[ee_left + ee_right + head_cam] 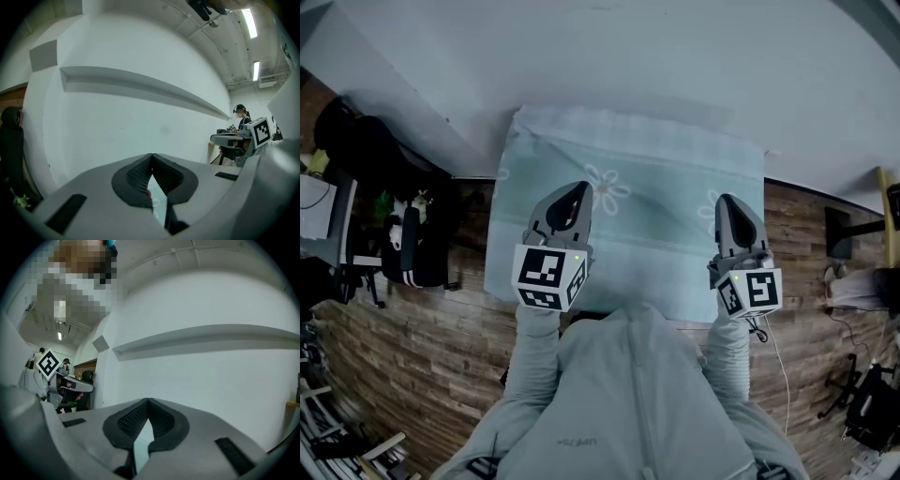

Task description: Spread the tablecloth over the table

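The cloth [656, 220] is pale mint with white outlined flowers and faint checks along its far edge. The left claw [579, 189] and right claw [727, 201] are grey with black meshed pads [136, 176]. Their cubes [549, 274] bear black-and-white squares. The floor [422, 347] is brown wood planks, the wall [675, 56] white, and the sleeves [539, 347] pale grey.
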